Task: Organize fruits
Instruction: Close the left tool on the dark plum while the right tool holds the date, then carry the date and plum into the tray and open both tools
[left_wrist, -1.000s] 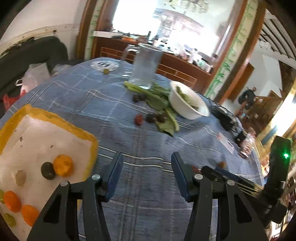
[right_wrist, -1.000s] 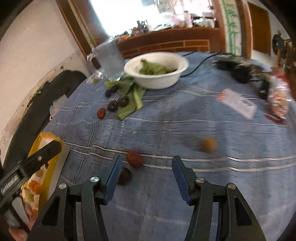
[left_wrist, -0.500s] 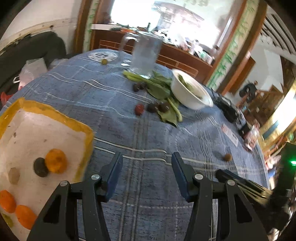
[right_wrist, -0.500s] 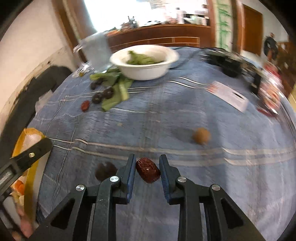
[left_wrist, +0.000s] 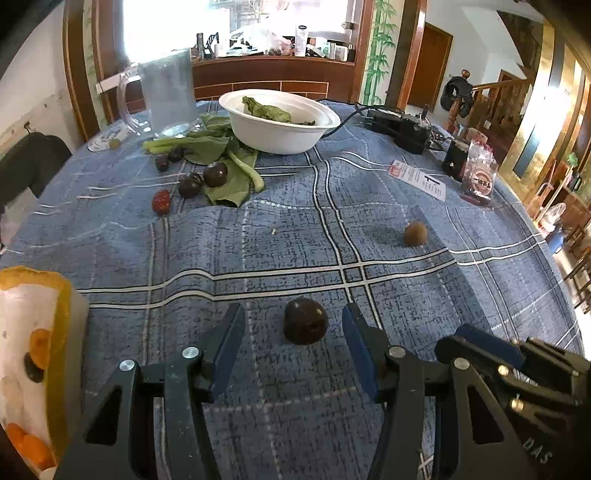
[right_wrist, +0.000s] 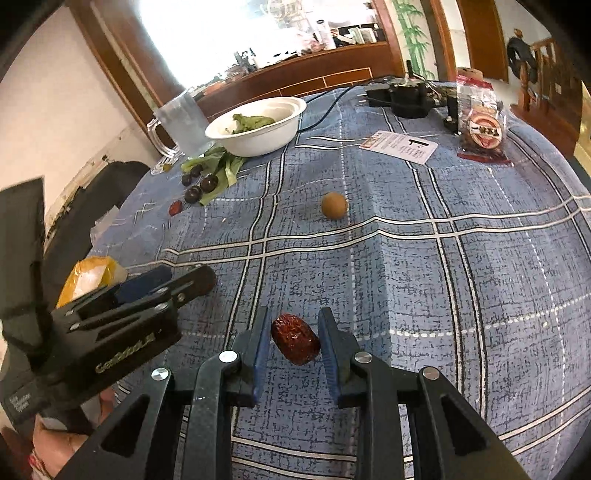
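Observation:
My right gripper (right_wrist: 293, 341) is shut on a wrinkled red date (right_wrist: 295, 344) and holds it above the blue checked tablecloth. My left gripper (left_wrist: 293, 328) is open, its fingers on either side of a dark round fruit (left_wrist: 305, 321) lying on the cloth. A brown round fruit (left_wrist: 415, 233) lies further right, also in the right wrist view (right_wrist: 334, 205). A yellow-rimmed tray (left_wrist: 55, 295) at the left edge holds orange and dark fruits. Another red date (left_wrist: 161, 201) and several dark fruits (left_wrist: 215, 174) lie by green leaves.
A white bowl (left_wrist: 280, 120) with greens and a glass jug (left_wrist: 166, 96) stand at the back. A paper card (left_wrist: 417, 179), a snack packet (left_wrist: 478, 177) and black devices with cables (left_wrist: 402, 127) sit at the right. The left gripper's body (right_wrist: 122, 321) shows in the right wrist view.
My right gripper closed on the red date and lifted it. My left gripper swung right from the tray and now straddles the dark fruit.

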